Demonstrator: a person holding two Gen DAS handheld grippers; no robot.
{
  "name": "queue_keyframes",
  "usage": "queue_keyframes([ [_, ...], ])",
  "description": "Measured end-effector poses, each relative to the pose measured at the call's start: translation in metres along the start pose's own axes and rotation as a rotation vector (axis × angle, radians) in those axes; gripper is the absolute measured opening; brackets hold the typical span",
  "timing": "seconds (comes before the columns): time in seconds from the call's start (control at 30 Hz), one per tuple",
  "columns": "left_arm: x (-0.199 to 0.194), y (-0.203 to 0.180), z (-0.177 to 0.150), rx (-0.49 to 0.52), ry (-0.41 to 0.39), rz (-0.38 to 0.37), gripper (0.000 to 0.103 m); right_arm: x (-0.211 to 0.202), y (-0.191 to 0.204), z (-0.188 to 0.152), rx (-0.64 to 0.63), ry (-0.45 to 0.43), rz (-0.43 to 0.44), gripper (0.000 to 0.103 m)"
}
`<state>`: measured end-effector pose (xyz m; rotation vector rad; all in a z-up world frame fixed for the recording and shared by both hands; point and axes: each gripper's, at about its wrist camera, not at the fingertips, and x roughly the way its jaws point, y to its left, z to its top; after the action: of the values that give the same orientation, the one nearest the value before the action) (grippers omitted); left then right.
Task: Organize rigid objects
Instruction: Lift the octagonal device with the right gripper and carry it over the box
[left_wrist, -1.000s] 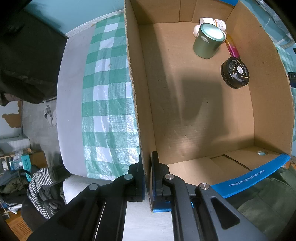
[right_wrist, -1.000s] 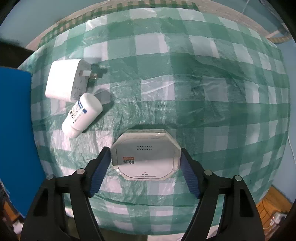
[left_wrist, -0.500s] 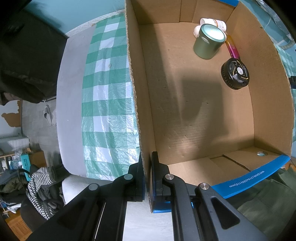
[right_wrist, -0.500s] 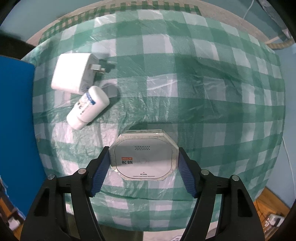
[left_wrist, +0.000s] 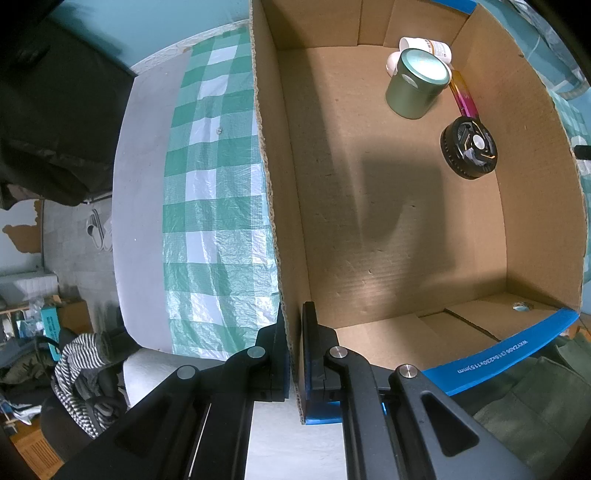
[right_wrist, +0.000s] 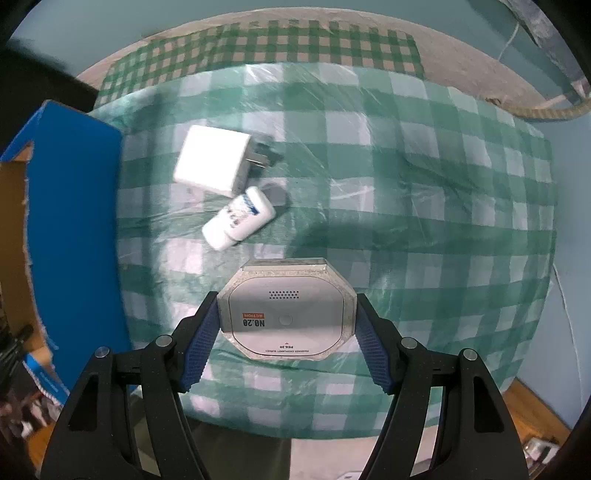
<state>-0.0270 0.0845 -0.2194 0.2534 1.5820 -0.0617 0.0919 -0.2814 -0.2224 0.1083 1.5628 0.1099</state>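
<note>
Between the right gripper's (right_wrist: 286, 326) blue pads sits a grey octagonal flat case (right_wrist: 286, 312), clamped at both sides above the green-and-white checked cloth (right_wrist: 424, 192). Beside it on the cloth lie a white plug adapter (right_wrist: 212, 160) and a small white bottle (right_wrist: 238, 218). Over at the brown cardboard box (left_wrist: 369, 203), the left gripper (left_wrist: 294, 354) is pinched tight on its side wall.

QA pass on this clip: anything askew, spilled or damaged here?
Nothing spilled or broken. Only oddities: the white pill bottle lies on its side against the white plug adapter on the checked cloth, and the cardboard box has a ragged top edge where the left gripper pinches it.
</note>
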Motion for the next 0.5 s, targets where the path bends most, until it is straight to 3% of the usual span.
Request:
queue_keyframes([
  [0.5,-0.001,-0.001,0.000,0.002,-0.003,0.000,0.005,-0.042,0.051,0.014,-0.132,-0.064,0.040,0.071],
])
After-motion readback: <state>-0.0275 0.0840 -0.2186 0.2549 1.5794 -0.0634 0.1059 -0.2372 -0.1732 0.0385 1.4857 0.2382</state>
